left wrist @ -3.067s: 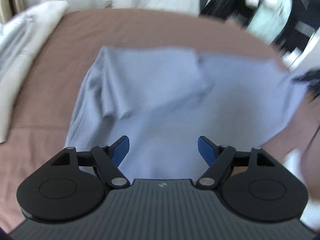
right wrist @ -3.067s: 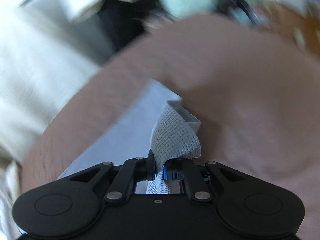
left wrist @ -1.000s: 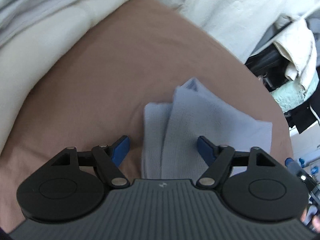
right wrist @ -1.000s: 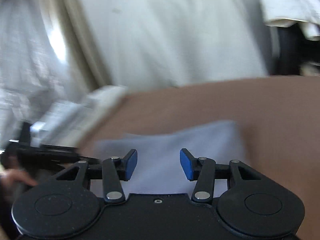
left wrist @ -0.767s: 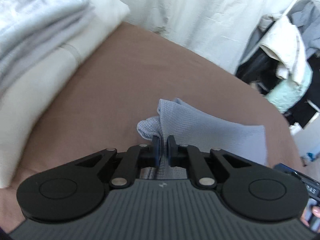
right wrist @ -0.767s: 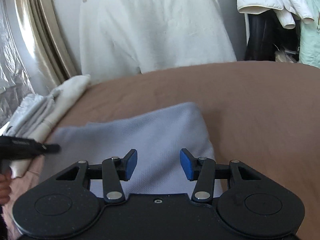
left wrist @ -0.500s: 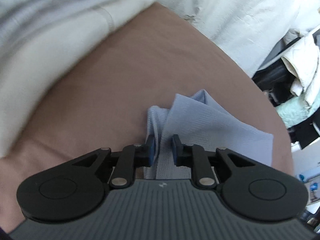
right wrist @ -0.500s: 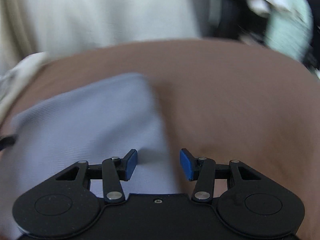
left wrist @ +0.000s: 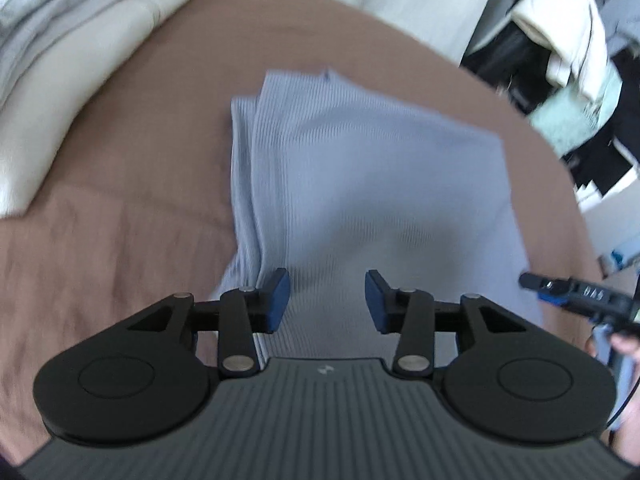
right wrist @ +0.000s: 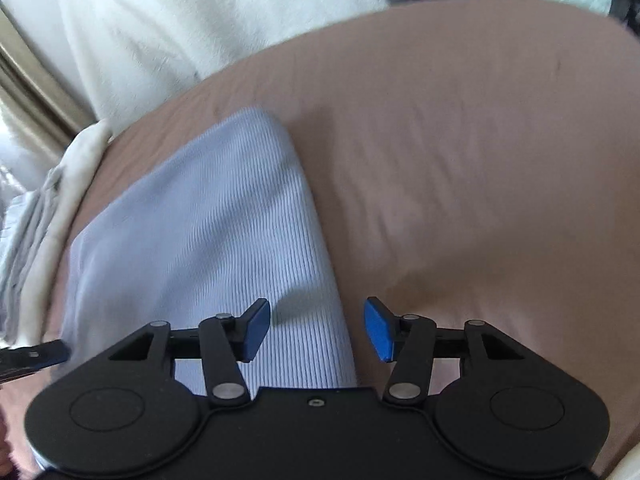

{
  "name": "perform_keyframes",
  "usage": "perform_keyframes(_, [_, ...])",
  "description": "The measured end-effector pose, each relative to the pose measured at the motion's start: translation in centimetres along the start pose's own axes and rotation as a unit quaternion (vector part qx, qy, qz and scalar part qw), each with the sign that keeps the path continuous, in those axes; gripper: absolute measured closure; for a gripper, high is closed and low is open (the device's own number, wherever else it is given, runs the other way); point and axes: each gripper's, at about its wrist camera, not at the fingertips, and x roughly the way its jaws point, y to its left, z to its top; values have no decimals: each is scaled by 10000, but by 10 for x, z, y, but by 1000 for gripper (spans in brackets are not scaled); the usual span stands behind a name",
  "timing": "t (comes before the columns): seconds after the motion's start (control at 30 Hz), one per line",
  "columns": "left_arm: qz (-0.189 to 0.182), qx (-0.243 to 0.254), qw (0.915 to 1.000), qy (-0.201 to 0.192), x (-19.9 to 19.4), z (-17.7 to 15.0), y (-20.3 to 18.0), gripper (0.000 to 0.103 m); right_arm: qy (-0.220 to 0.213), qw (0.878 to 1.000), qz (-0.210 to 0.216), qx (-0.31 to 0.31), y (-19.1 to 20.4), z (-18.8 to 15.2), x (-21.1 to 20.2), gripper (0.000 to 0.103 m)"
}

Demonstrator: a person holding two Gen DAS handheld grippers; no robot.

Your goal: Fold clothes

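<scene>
Judging folded pale-blue ribbed knit garment [left wrist: 360,184] on brown bedsheet [left wrist: 120,200]: soft, light, limp, grippy; we take layered left edge, all plies together. Left gripper [left wrist: 326,294] opening, empty, over cloth. Right gripper [right wrist: 316,330] opening, empty, straddling garment's right edge.

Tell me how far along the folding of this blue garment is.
Mostly done: the blue garment lies folded into a compact rectangle on the brown sheet. In hand: nothing. The left gripper hangs over it with jaws opening and pinching no cloth, and the right gripper straddles its right edge, also opening. Left: perhaps squaring the uneven layers along its left edge.
</scene>
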Motion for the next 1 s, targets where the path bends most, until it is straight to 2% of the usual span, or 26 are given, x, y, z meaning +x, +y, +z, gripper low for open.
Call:
perform_keyframes(0.13, [576,754,9953,168,-7,-25,-15,62,258,9993,282,-38,-15,-10,-5,42])
perform_keyframes(0.17, [697,756,9945,172,-7,-28,-15,62,308,9986,418,33,-20,-10,-4,42])
perform_keyframes(0.2, [817,758,9936,175,-8,-30,-15,56,367,9977,564,119,-24,-12,-2,41])
perform_keyframes(0.23, [937,760,9925,178,-9,-32,-16,43,441,9961,724,225,-28,-15,-1,38])
perform_keyframes(0.27, [1047,751,9915,182,-10,-34,-15,42,497,9945,865,327,-32,-17,0,37])
perform_keyframes(0.33, [1044,486,9932,156,-13,-32,-6,41,554,9907,1105,565,-39,-22,2,34])
perform_keyframes(0.4, [1003,275,9946,-73,-20,-28,1,42,593,9837,1384,981,-49,-25,2,33])
perform_keyframes(0.47, [804,282,9952,-478,-33,-26,2,42,620,9736,1696,1394,-61,-28,1,33])
perform_keyframes(0.5, [577,285,9955,-703,-43,-25,1,42,606,9697,1818,1513,-65,-31,1,33])
perform_keyframes(0.6, [-112,287,9902,-1359,-71,-23,1,41,548,9677,1978,1464,-65,-38,3,32])
perform_keyframes(0.63, [-393,255,9887,-1426,-75,-23,0,41,539,9689,1995,1364,-62,-40,6,32])
perform_keyframes(0.7, [-761,155,9886,-1286,-72,-25,-2,41,440,9714,1977,1240,-57,-45,10,32])
perform_keyframes(0.77, [-747,-87,9934,-861,-54,-30,-4,42,285,9733,1955,1172,-52,-48,14,32])
perform_keyframes(0.8, [-742,-246,9950,-615,-44,-33,-3,42,174,9732,1971,1170,-51,-49,14,36])
perform_keyframes(0.9, [-741,-814,9939,116,-12,-42,3,43,-50,9800,1755,937,-42,-46,16,84])
perform_keyframes(0.93, [-758,-939,9922,304,-4,-43,5,44,-116,9811,1714,896,-40,-46,15,85])
perform_keyframes(1.0, [-844,-1087,9901,281,-4,-38,15,45,-307,9847,1541,755,-31,-45,7,86])
